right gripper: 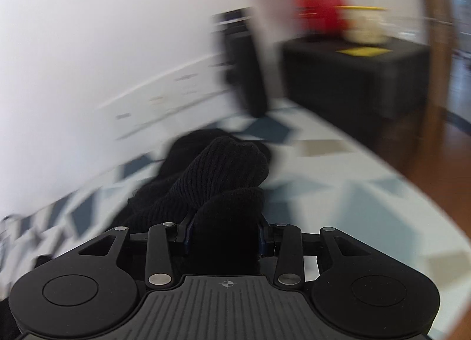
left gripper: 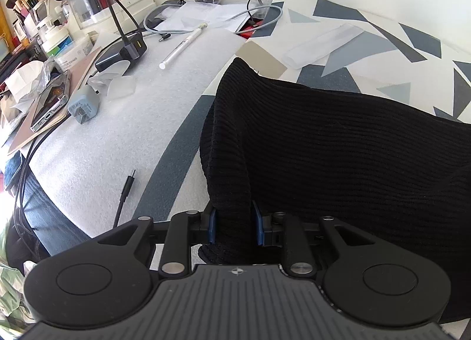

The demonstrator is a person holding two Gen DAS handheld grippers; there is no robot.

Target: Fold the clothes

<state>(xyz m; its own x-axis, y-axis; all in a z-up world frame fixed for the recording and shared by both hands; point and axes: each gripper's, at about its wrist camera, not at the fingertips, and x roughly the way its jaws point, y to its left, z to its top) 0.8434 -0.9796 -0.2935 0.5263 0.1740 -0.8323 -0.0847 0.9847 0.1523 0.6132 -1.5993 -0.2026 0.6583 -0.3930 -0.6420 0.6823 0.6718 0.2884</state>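
A black ribbed knit garment (left gripper: 338,148) lies on a table covered with a white cloth printed with grey and blue triangles (left gripper: 382,45). My left gripper (left gripper: 234,226) is shut on a bunched fold of the garment's near edge, its blue pads pressing the fabric on both sides. In the blurred right wrist view, the same black knit (right gripper: 217,169) is gathered in a thick roll between the fingers of my right gripper (right gripper: 225,237), which is shut on it. The cloth trails away to the left behind the held bunch.
White foam sheet (left gripper: 103,134) covers the table's left part, with a white pen (left gripper: 182,45), chargers (left gripper: 84,104), cables (left gripper: 125,192) and a phone (left gripper: 50,101) on it. Cosmetics clutter the far left. In the right wrist view, a black cabinet (right gripper: 353,81) with a red object stands beyond the table.
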